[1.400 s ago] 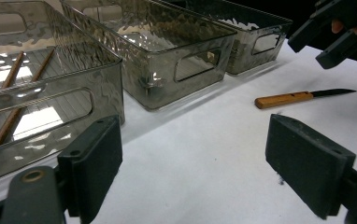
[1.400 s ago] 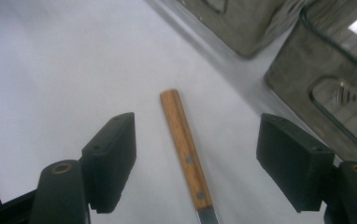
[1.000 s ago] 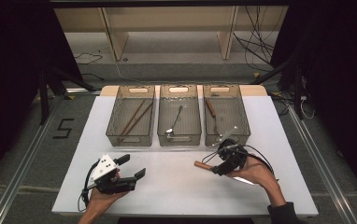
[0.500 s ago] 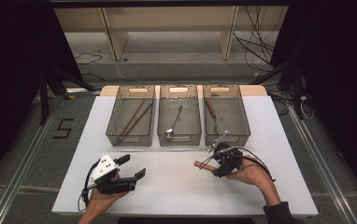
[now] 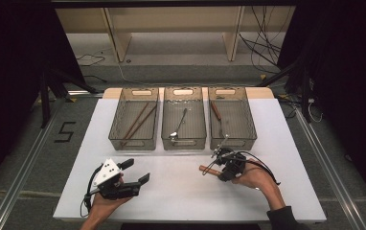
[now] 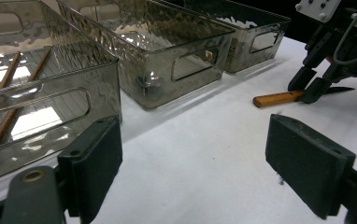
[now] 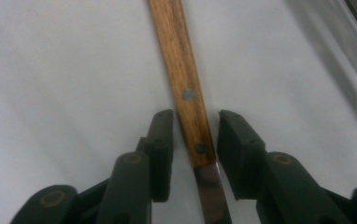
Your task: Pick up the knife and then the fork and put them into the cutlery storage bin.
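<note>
Nearest me, my left gripper (image 5: 132,178) rests on the white table (image 5: 181,196) with its jaws wide apart, nothing between them. My right gripper (image 7: 190,140) straddles one wooden-handled knife (image 7: 181,79) lying flat on the table; its jaws have just been closing, with a sliver of gap still visible on each side of the handle. Beyond stand three smoky clear plastic bins (image 5: 183,142): two brown chopsticks (image 5: 138,120) left, one metal spoon (image 5: 178,125) middle, one brown-handled utensil (image 5: 215,110) right.

Lab, dark curtains (image 5: 8,72), floor cables (image 5: 262,48)
</note>
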A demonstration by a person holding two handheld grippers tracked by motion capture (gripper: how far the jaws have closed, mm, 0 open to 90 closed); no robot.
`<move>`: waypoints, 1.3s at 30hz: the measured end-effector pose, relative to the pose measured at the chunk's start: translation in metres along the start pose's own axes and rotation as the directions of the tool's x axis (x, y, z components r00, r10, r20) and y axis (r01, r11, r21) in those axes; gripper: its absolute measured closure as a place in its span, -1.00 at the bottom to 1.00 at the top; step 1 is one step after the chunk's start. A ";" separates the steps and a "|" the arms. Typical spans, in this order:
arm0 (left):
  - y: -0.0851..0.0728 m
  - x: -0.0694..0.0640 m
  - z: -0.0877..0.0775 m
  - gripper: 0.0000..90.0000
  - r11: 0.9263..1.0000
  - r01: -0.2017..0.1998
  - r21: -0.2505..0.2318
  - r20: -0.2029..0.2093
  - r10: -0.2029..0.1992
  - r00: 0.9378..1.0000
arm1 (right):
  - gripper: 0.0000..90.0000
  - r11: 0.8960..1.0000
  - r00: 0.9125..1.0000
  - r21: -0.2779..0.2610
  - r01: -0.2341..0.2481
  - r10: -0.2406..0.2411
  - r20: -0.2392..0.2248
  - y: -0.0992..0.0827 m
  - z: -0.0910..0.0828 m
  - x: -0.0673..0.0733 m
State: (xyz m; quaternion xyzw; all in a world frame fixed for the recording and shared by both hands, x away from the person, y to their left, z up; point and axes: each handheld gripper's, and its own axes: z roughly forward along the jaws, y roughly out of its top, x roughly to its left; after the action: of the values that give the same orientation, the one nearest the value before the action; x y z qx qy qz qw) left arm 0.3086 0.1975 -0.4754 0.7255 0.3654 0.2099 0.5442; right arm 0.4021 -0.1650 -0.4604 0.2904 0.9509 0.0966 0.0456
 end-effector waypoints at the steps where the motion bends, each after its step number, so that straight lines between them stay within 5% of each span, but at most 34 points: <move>1: 0.000 0.000 0.000 -0.59 1.000 -0.002 0.001 -0.001 0.002 1.000 | 0.59 1.000 1.000 0.009 0.019 -0.019 0.003 0.002 0.000 0.001; 11: 0.000 0.000 0.000 -0.59 1.000 -0.002 -0.001 -0.001 0.002 1.000 | 0.71 0.995 0.995 0.046 0.092 -0.093 0.036 0.007 0.001 0.009; 19: 0.000 0.000 0.000 -0.59 1.000 -0.001 -0.006 -0.002 0.001 1.000 | 0.72 0.994 0.994 0.034 0.104 -0.105 0.039 0.005 -0.001 0.010; 29: 0.000 0.000 -0.001 -0.59 1.000 0.001 -0.006 -0.005 -0.001 1.000 | 0.72 0.996 0.997 -0.053 0.078 -0.076 0.032 -0.001 -0.014 0.005; 39: 0.000 0.000 -0.001 -0.59 1.000 0.000 -0.006 -0.007 0.000 1.000 | 0.72 0.982 1.000 -0.189 0.013 -0.013 -0.002 -0.011 -0.035 -0.007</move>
State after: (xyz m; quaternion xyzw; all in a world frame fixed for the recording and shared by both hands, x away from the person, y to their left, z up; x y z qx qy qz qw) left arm 0.3084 0.1980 -0.4754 0.7233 0.3665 0.2134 0.5450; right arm 0.3967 -0.1831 -0.4281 0.2783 0.9394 0.1868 0.0720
